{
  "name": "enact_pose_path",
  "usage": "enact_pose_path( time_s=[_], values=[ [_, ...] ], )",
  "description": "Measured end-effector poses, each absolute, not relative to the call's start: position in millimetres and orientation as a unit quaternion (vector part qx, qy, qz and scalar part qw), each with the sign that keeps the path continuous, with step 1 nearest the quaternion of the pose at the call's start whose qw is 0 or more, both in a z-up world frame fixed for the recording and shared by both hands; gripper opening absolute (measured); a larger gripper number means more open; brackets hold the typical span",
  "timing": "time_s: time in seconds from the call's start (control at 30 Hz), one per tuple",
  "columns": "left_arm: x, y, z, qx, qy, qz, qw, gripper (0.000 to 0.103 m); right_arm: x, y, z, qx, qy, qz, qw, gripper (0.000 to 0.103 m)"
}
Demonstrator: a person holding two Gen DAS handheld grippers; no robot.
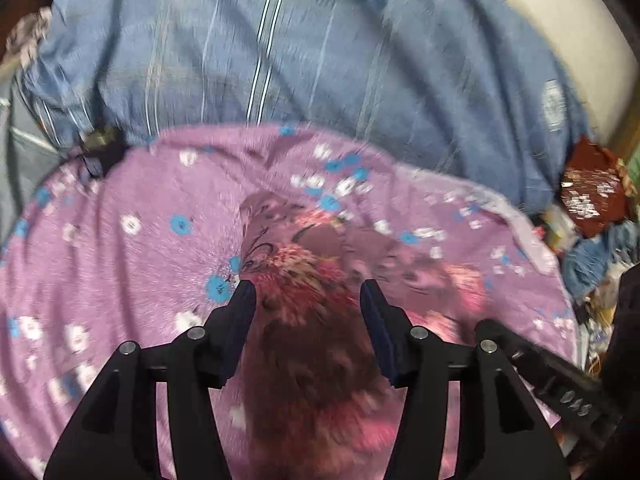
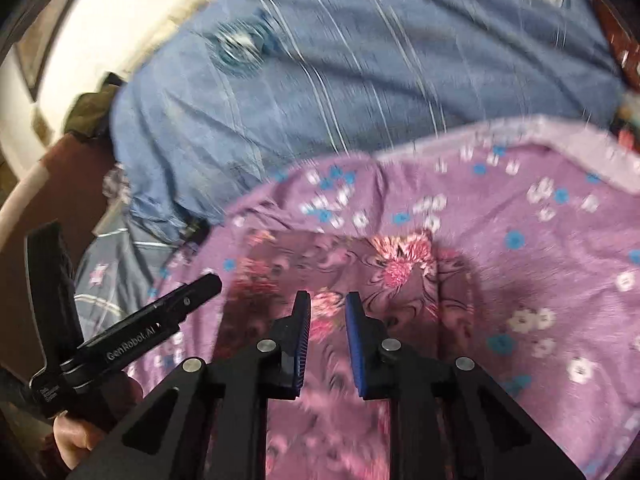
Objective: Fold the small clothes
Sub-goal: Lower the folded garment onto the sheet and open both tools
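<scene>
A blue striped quilt point(image 1: 280, 52) filled the far half of both views, and in front of it lay a purple bedsheet point(image 1: 120, 248) dotted with small white and blue flowers. On that sheet, nearest the cameras, sat the task's piece — a small floral garment point(image 2: 352, 276) in mauve, pink and dark red, partly flat, its far edge straight in the right wrist view and its near part running under the fingers. It looked thin, light and limp, so it would likely sag and bunch rather than hold a crease; a corner or the hem edge seemed the best hold, pinched through one layer only so the sheet did not come up too. The left gripper point(image 1: 308, 292) stood wide apart, released, with the cloth showing between its fingers but not pinched. The right gripper point(image 2: 328, 300) was narrower yet also unclenched — a gap showed between its blue pads point(image 2: 354, 336), and nothing was held. Motion blur hid finer folds.
</scene>
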State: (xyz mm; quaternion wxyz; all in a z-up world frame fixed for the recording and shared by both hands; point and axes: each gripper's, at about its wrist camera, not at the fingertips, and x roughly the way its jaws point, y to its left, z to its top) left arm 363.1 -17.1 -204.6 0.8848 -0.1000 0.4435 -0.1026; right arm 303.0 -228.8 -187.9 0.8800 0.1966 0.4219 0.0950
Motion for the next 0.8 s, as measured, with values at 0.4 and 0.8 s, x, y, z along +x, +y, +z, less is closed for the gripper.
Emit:
enact_pose_path(
  time_s=[0.4, 0.8],
  values=[
    [304, -11, -199, -0.064, 0.418, -0.102, 0.900, 0.066, 270, -258, -209, 0.193, 0.444, 0.075, 0.872, 0.028],
    [199, -33, -155, 0.051, 0.357, -0.061, 0.931, 0.086, 192, -233, -186, 0.106, 0.438, 0.048, 0.891, 0.030]
  ],
)
